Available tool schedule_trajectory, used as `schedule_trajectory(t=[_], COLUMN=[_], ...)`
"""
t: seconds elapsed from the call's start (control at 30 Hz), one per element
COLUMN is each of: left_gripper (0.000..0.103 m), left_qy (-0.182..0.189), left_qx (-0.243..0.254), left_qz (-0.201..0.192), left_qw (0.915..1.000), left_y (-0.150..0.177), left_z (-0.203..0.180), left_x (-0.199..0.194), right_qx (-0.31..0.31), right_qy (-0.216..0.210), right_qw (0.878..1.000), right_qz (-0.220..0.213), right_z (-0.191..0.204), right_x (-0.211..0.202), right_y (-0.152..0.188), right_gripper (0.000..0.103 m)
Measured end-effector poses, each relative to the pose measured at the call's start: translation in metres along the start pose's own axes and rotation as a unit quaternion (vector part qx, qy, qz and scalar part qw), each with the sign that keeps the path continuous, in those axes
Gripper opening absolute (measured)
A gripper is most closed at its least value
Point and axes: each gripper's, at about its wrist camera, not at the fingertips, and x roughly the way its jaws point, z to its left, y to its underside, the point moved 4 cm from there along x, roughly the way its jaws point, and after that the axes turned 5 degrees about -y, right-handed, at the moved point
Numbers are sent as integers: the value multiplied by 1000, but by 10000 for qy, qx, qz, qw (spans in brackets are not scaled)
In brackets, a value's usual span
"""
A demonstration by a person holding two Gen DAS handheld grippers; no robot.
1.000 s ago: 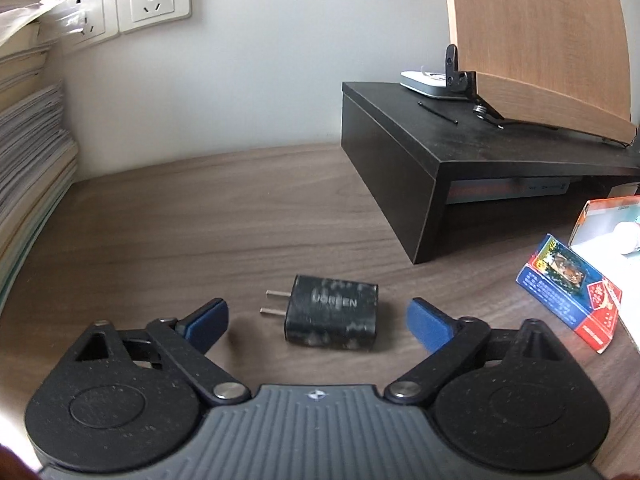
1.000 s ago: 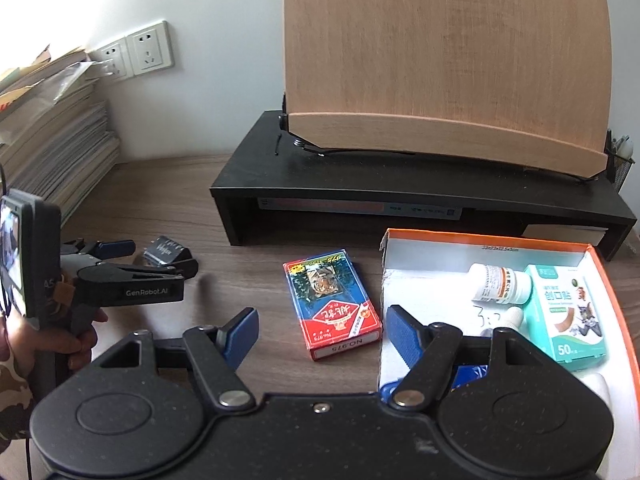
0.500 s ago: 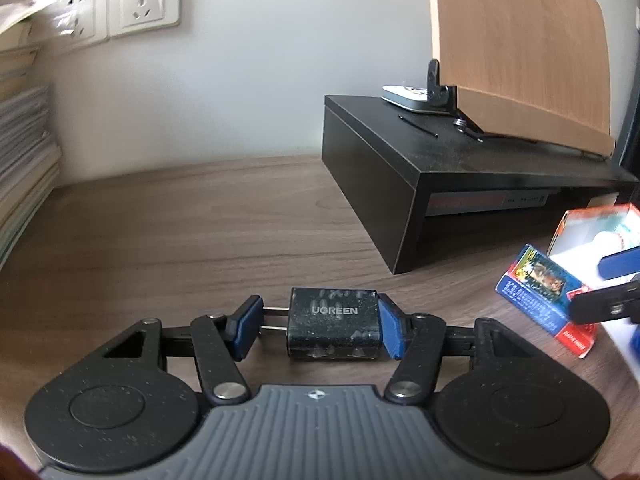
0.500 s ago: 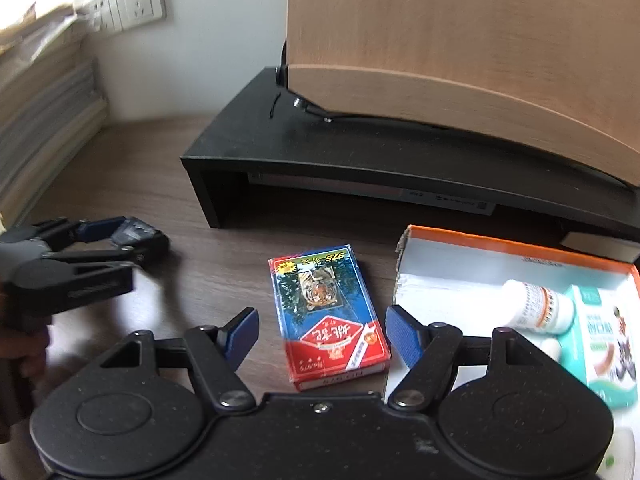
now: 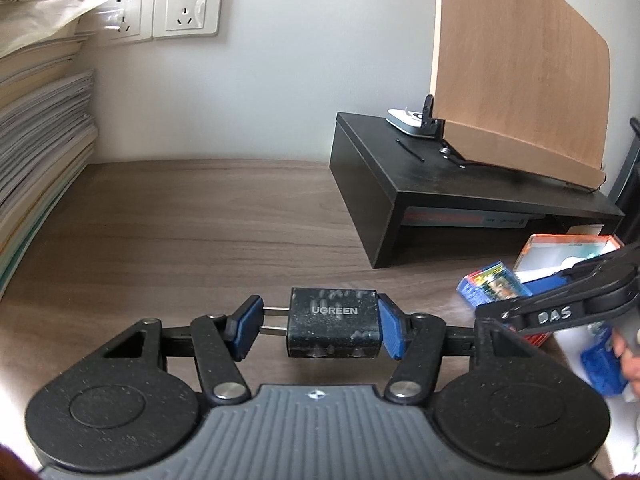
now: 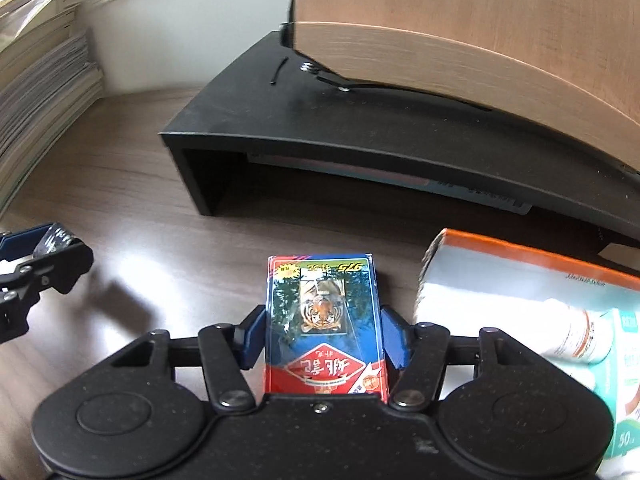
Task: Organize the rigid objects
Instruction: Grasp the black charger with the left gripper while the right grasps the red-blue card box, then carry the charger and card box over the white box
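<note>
My left gripper (image 5: 320, 330) is shut on a black UGREEN charger (image 5: 333, 328), one pad against its prongs and one against its body, and holds it just above the wooden desk (image 5: 200, 232). My right gripper (image 6: 323, 338) is shut on a red and blue card box with a tiger picture (image 6: 323, 320), which also shows at the right of the left wrist view (image 5: 490, 288). The left gripper with the charger shows at the left edge of the right wrist view (image 6: 44, 256).
An orange-rimmed white box (image 6: 520, 256) at the right holds a pill bottle (image 6: 576, 336) and a teal carton (image 6: 626, 380). A black monitor stand (image 6: 360, 136) carries a wooden board (image 6: 480, 20). Stacked papers (image 5: 36, 140) stand at the left, under wall sockets (image 5: 188, 6).
My left gripper closed on the charger and lifted it a little. My right gripper moved forward over the card box and closed on it.
</note>
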Motion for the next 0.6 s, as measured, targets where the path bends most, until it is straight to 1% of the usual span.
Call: schedule_trajectory(t=[0.07,0.13,0.33,0.47,0.6], left_gripper=[61,61,61,61,61], left_qy=[-47,-64,-75,-19,68], left_qx=[-26,-78,-175,-248,-164], left_qz=[-19,-8,-54,-69,-77], left_qw=[10000,9999,9998,9997,9998], left_y=[0,0,2,6,15], left_z=[-4,-8,-32,-59,-100], left_x=[-7,-15,-46,-72,-99], right_qx=[31,123,263,430,629], right_qy=[17,-57,-58,-86,27], right_qw=[9999,9993,9956,9926,9899], right_qz=[-160,-338,-897,-1135,-1273], right_z=[4,7,7,-6,-31], right_x=[-11,-25,-91,-137,-181], right_y=[3,4,14,34,65], right_gripper=[71,71,71,71,72])
